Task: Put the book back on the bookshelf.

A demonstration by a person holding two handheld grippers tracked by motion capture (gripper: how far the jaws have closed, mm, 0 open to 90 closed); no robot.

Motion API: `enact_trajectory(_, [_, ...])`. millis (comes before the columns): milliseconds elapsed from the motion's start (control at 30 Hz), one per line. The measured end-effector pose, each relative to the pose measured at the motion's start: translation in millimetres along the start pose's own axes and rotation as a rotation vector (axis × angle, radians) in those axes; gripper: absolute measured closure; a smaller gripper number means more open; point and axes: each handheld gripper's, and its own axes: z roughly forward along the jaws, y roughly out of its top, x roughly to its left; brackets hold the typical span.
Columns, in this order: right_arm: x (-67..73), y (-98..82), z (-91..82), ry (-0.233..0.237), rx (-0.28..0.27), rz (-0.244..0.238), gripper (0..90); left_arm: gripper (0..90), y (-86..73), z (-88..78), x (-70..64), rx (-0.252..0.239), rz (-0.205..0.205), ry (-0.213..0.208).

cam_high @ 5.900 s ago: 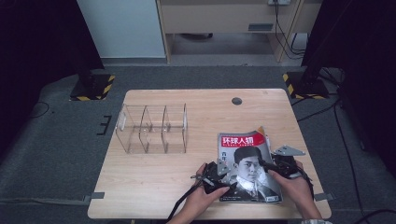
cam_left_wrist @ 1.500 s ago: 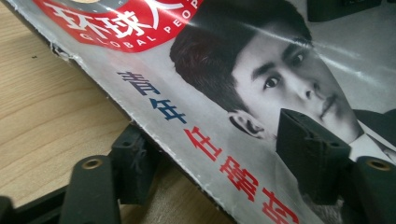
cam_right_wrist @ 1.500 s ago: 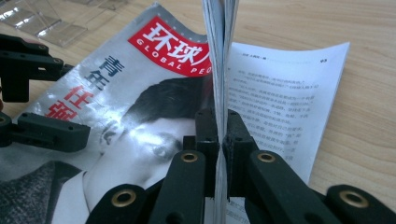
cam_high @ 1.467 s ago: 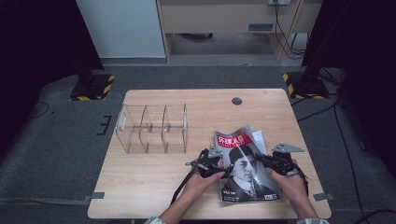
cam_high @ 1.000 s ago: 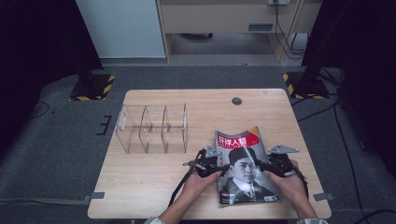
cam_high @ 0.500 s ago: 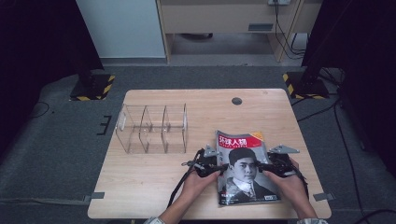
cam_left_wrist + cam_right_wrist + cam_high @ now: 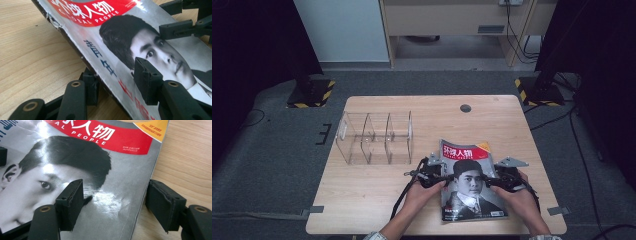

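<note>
A magazine [image 7: 469, 185] with a red title band and a portrait cover lies on the table's front right. My left gripper [image 7: 437, 177] is at its spine. In the left gripper view, the spine edge [image 7: 82, 53] is raised. One jaw of my left gripper [image 7: 116, 77] is tucked under the spine and the other rests on the cover. These jaws have just opened a little. My right gripper [image 7: 499, 180] straddles the opposite edge. In its own view my right gripper [image 7: 115, 197] has one jaw on the cover [image 7: 100, 157] and one off the edge, apart from it. These jaws have just closed slightly.
A clear acrylic divider rack [image 7: 374, 137] stands on the wooden table [image 7: 362, 200], left of the magazine. A round cable hole [image 7: 465, 108] sits near the far edge. Cables trail from both grippers toward the front edge.
The magazine was tilted in the frame before last second's and now lies straighter, closer to the front edge than in the earliest frame. Both hands have hardly shifted over the last second.
</note>
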Motion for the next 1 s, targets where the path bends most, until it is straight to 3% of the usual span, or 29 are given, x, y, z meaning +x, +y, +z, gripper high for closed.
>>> enact_trajectory(133, [2.9,0.4,0.9,0.0,-0.002,-0.003,30.8,52.5,4.4,-0.7,1.8,0.003,-0.002,-0.019])
enact_trajectory(300, [2.6,-0.2,0.9,0.0,-0.007,-0.004,30.7,46.7,15.6,0.0,1.6,0.021,0.031,-0.031])
enact_trajectory(533, [2.8,-0.1,0.9,0.001,-0.007,-0.004,30.8,38.7,28.3,6.2,4.6,0.06,0.045,-0.04])
enact_trajectory(700, [3.1,-0.2,1.0,-0.001,-0.007,-0.004,30.8,31.0,36.0,9.0,6.5,0.082,0.018,-0.07])
enact_trajectory(800, [4.3,-0.2,0.8,0.0,-0.003,0.0,30.8,26.4,42.4,11.2,7.2,0.088,0.008,-0.066])
enact_trajectory(867, [5.3,0.1,1.0,0.002,-0.002,0.002,30.7,25.9,46.8,13.6,8.8,0.083,-0.002,-0.059])
enact_trajectory(1000, [5.8,0.2,1.4,0.006,-0.003,-0.001,30.7,32.2,53.1,15.5,7.5,0.08,0.019,-0.039])
